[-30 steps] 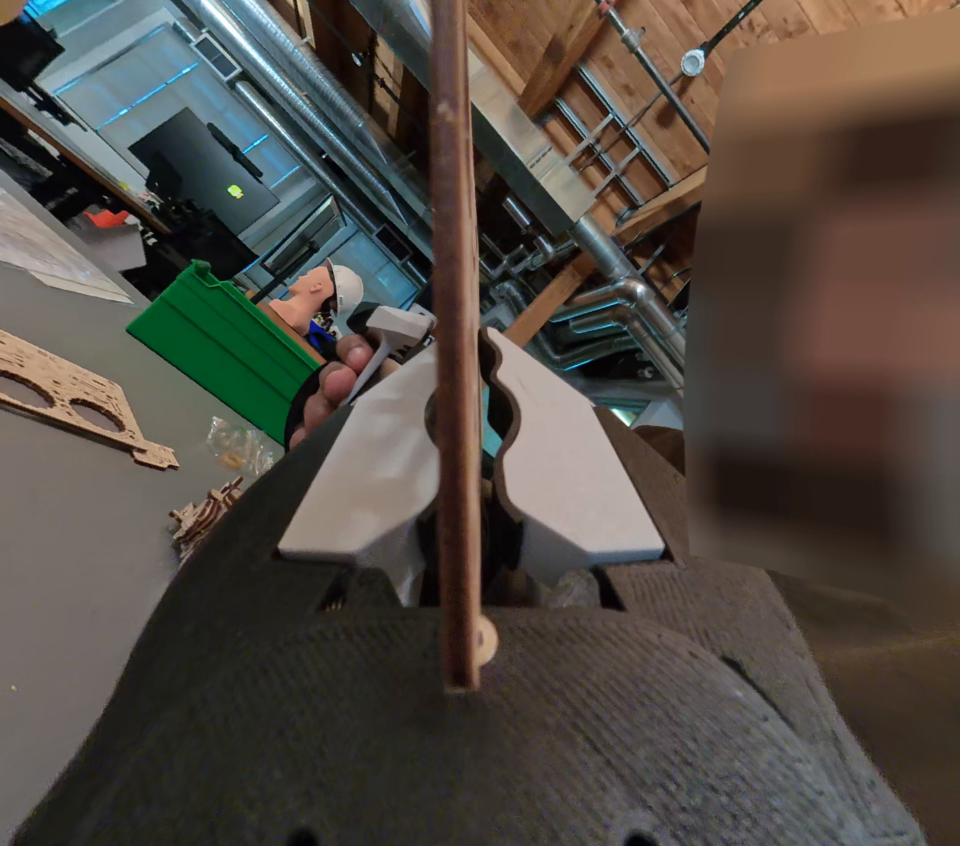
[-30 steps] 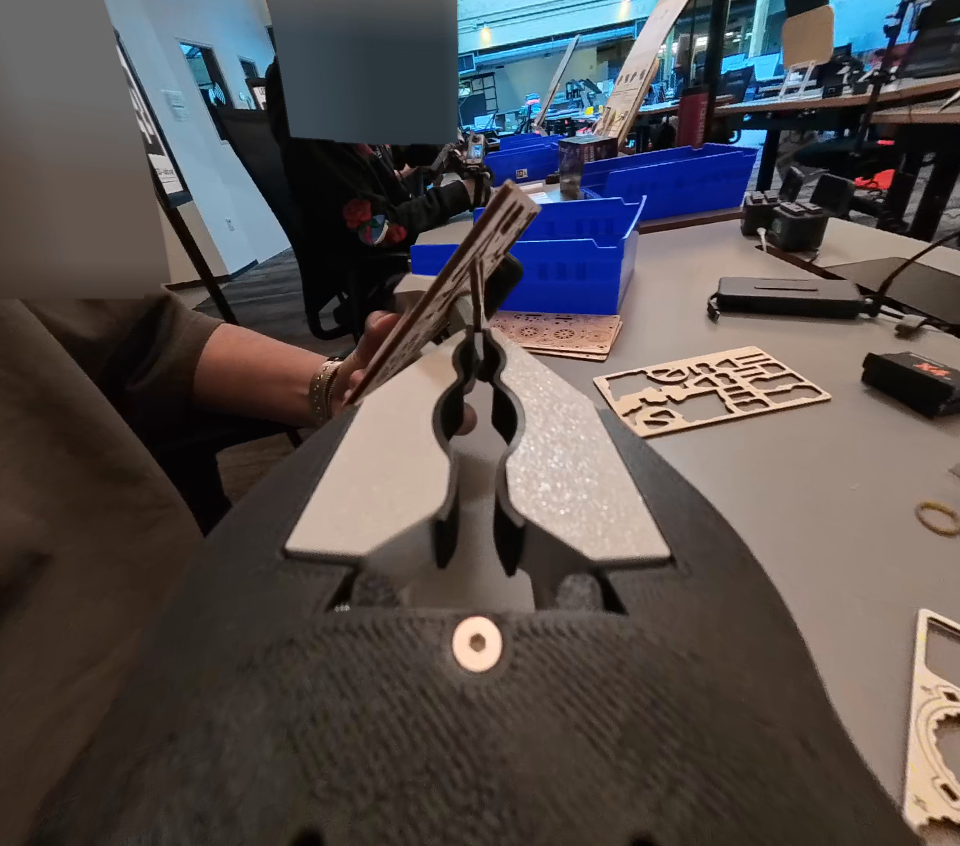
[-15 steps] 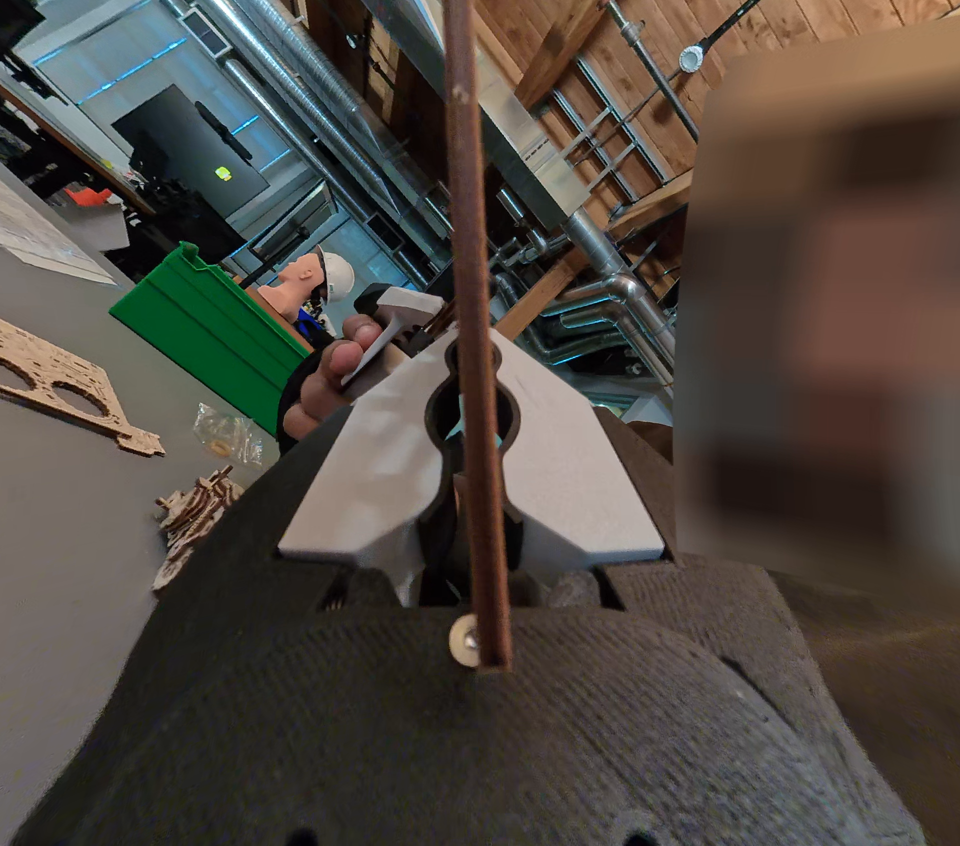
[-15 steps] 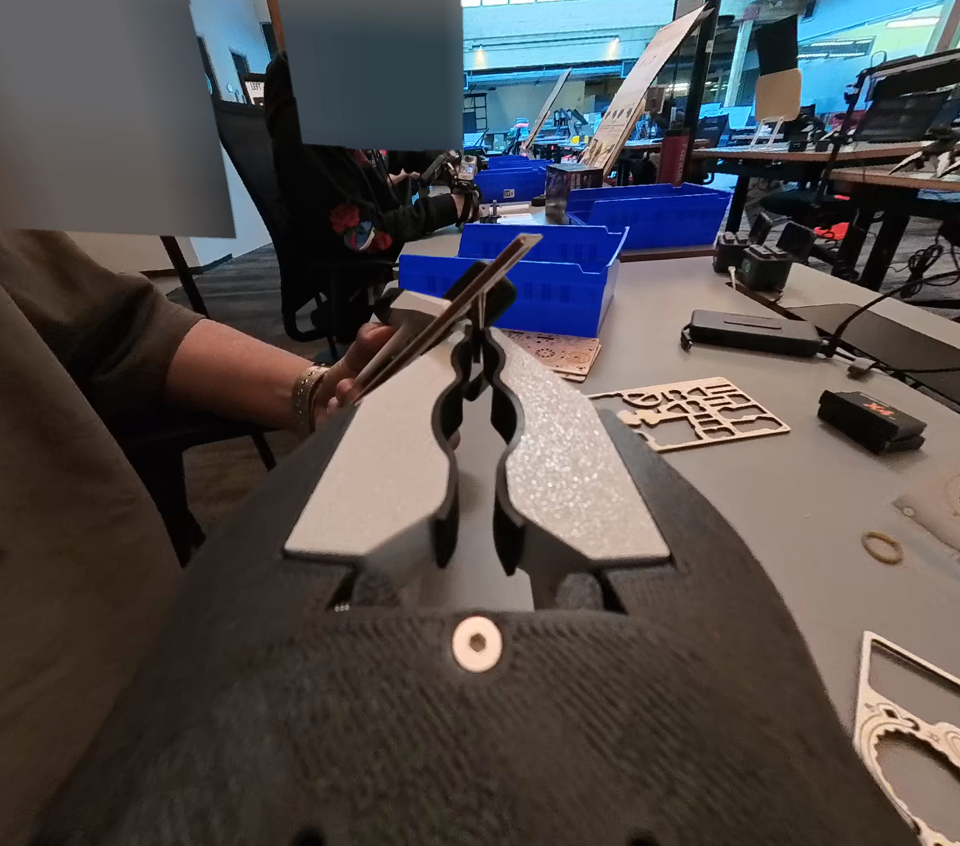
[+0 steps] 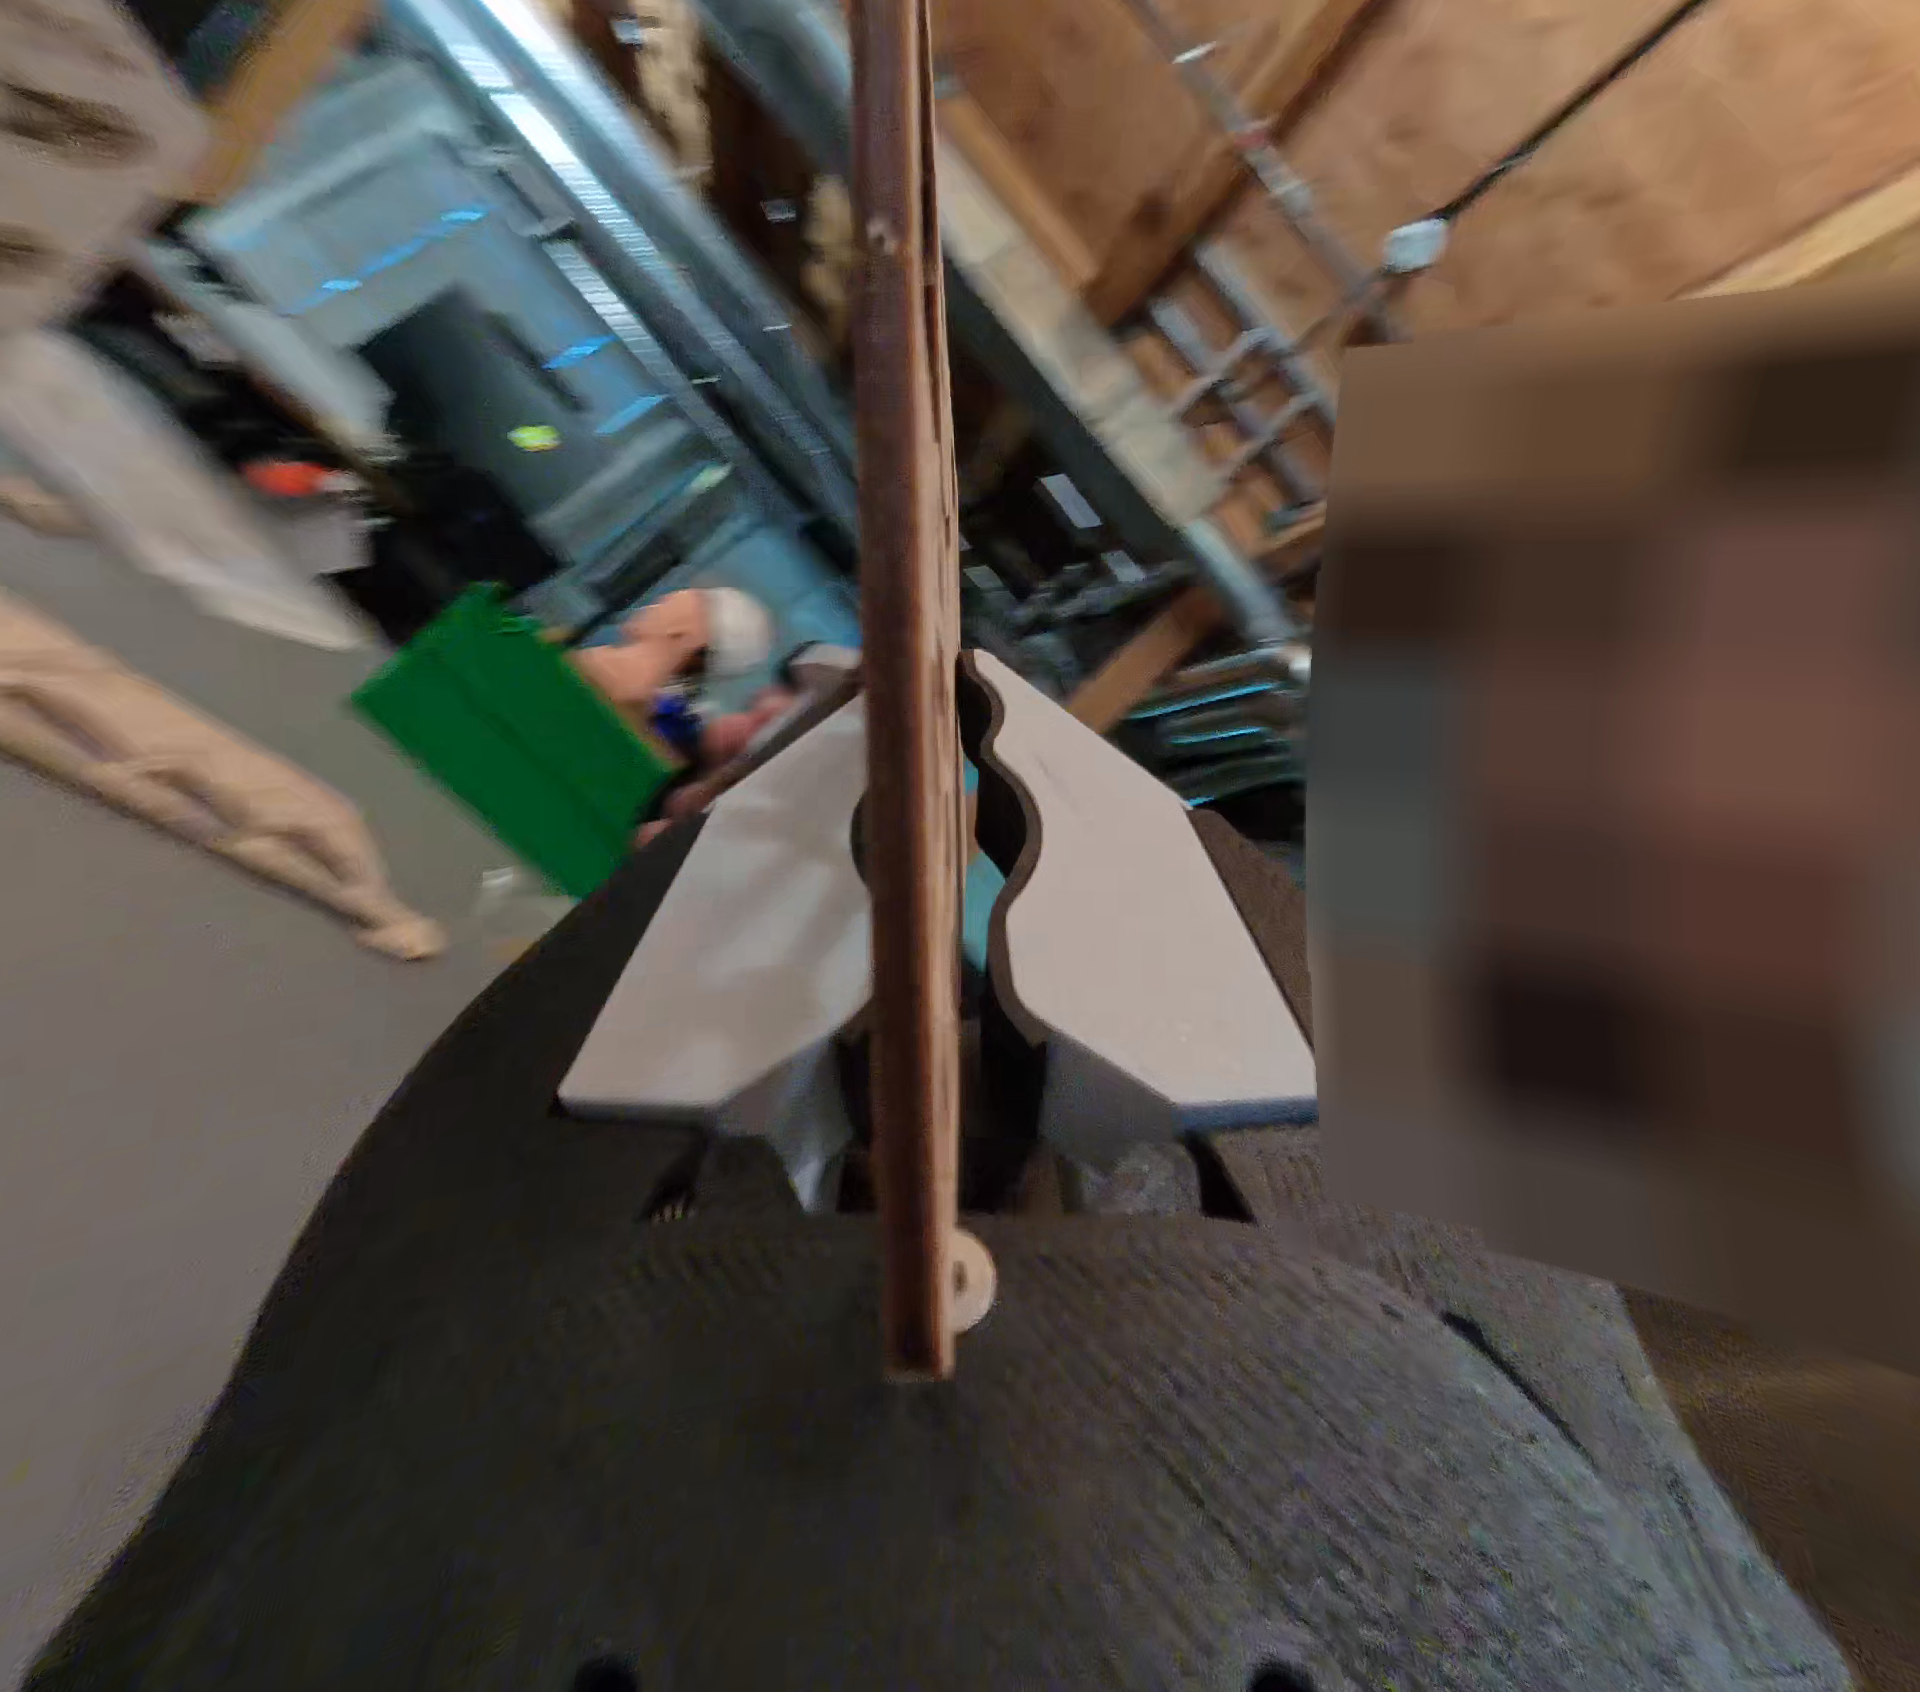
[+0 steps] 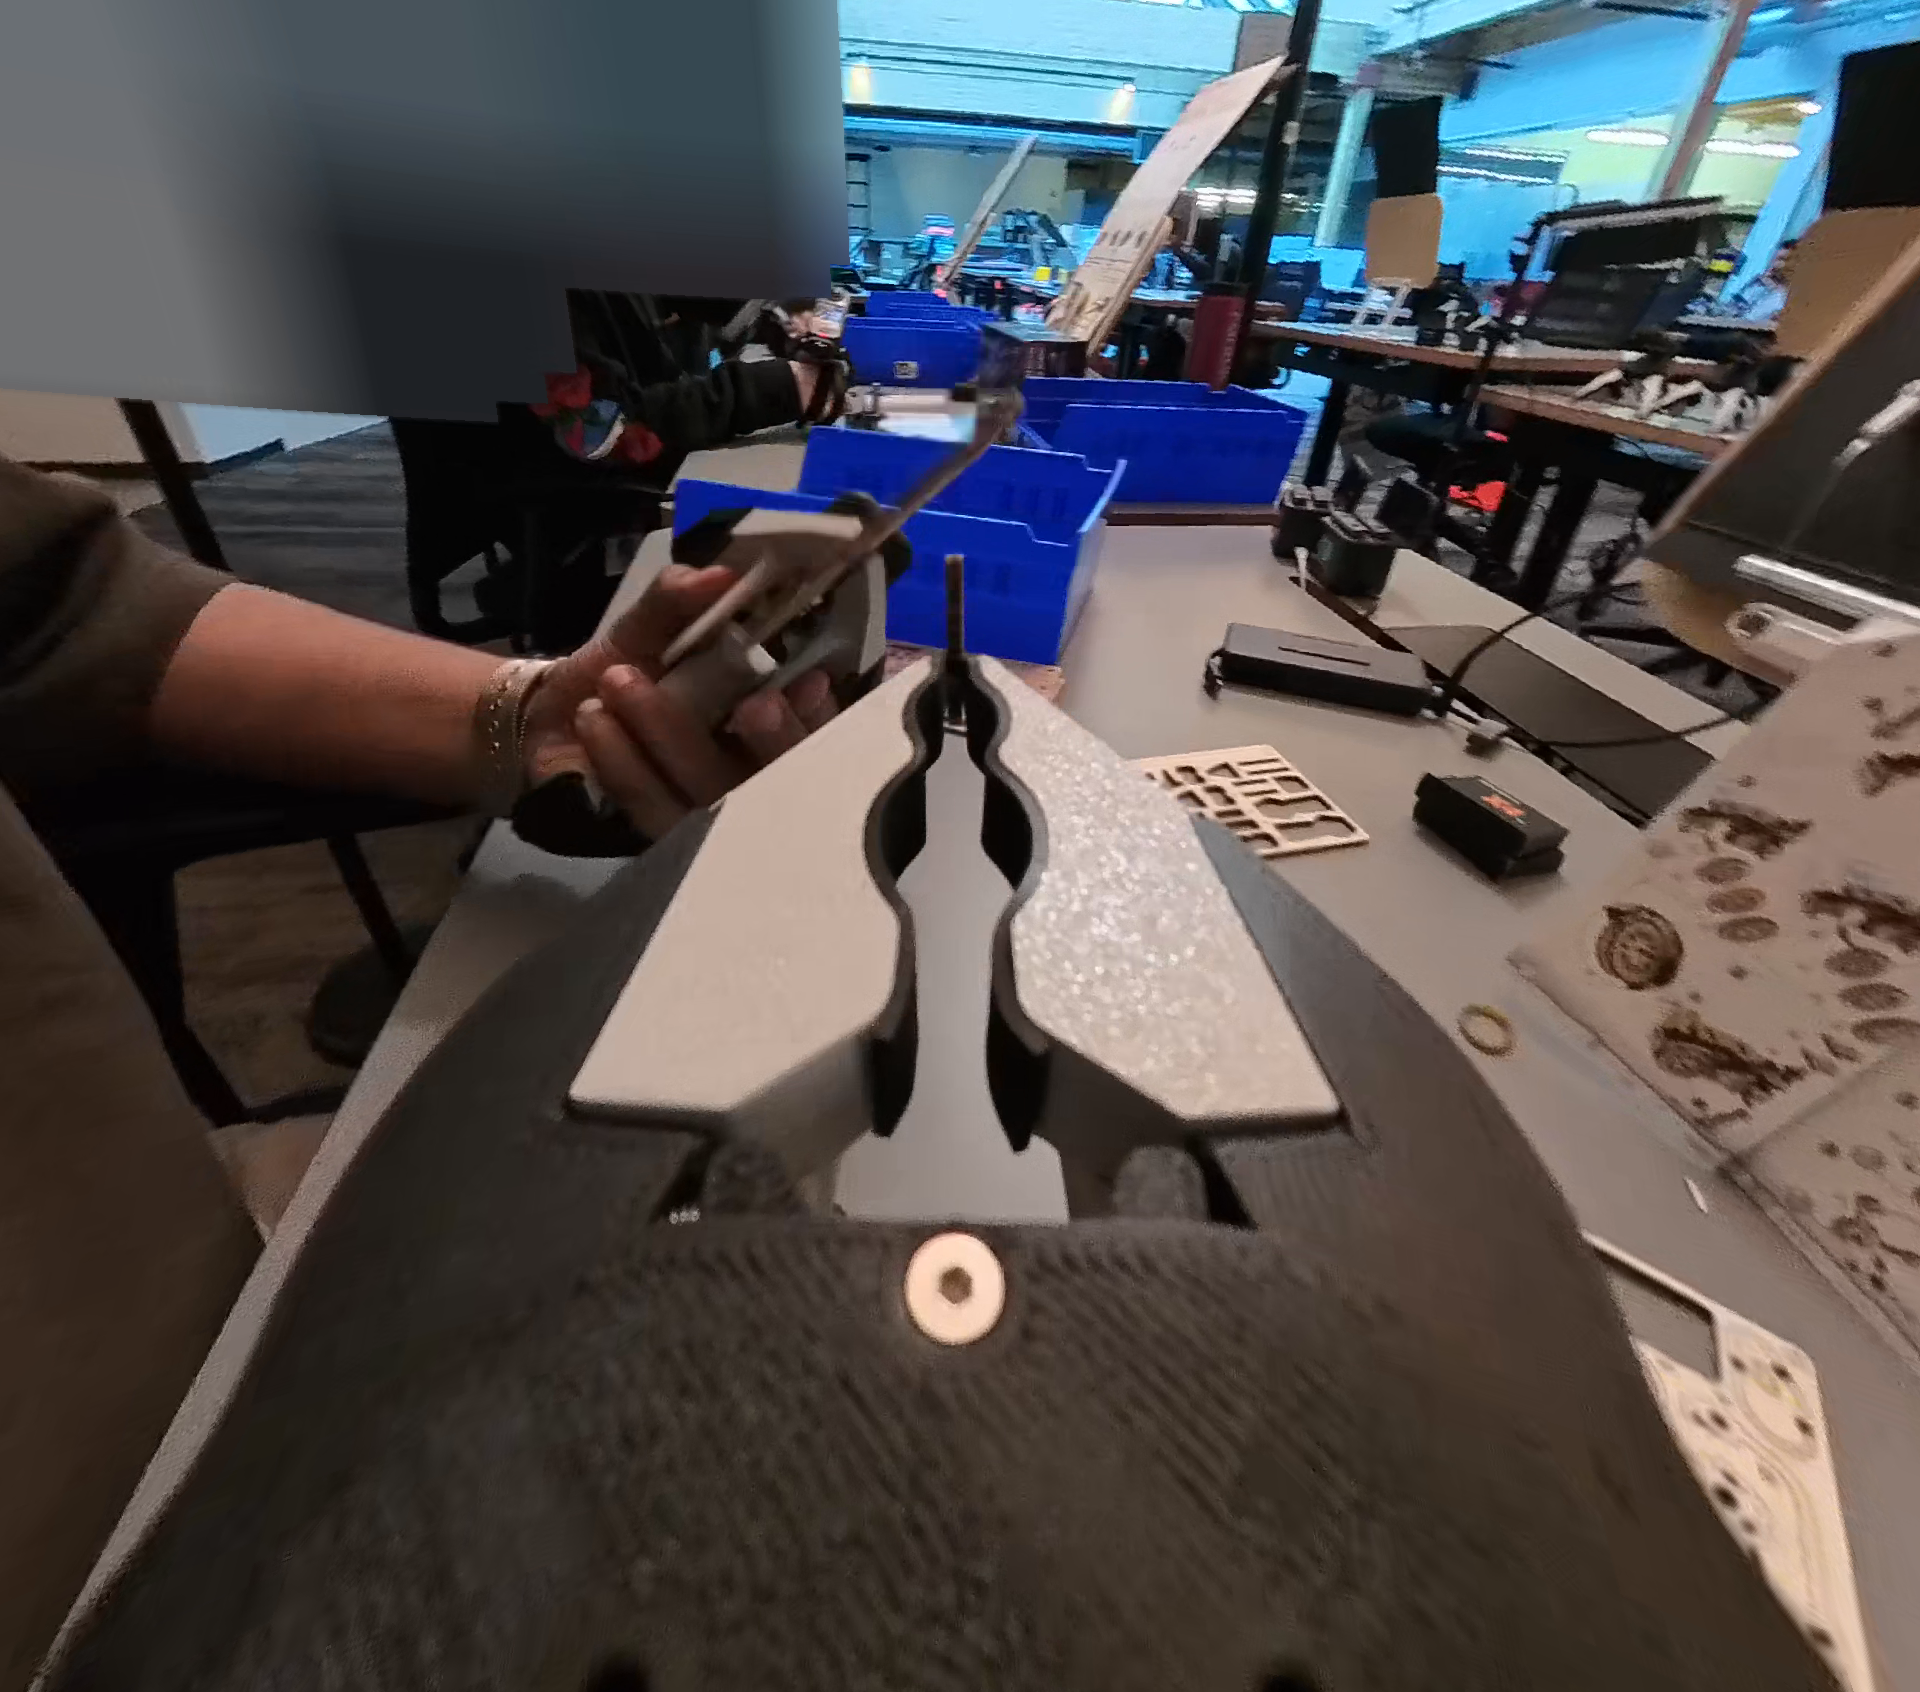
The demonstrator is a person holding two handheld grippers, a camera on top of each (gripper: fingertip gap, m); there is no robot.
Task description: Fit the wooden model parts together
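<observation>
My left gripper [image 5: 912, 668] is shut on a thin wooden sheet [image 5: 902, 395], which I see edge-on running up the middle of the left wrist view. In the right wrist view a hand holds that gripper [image 6: 800, 588] at the left, with the sheet [image 6: 925, 484] slanting up to the right. My right gripper [image 6: 954, 692] is shut on a small thin dark wooden part [image 6: 954, 603] that sticks up from its tips. The part stands clear of the sheet, a short way to its right.
On the grey table [image 6: 1195, 603] are blue bins [image 6: 997, 562], a cut-out wooden sheet [image 6: 1257, 801], black devices [image 6: 1320, 676], a rubber band [image 6: 1484, 1029] and scorched wooden sheets [image 6: 1766, 915]. The left wrist view shows a green bin [image 5: 499, 759] and another wooden sheet [image 5: 187, 769].
The right gripper's tips were at the sheet. Now the two grippers have drawn apart, the small part stays in the right gripper and the sheet is off to the left.
</observation>
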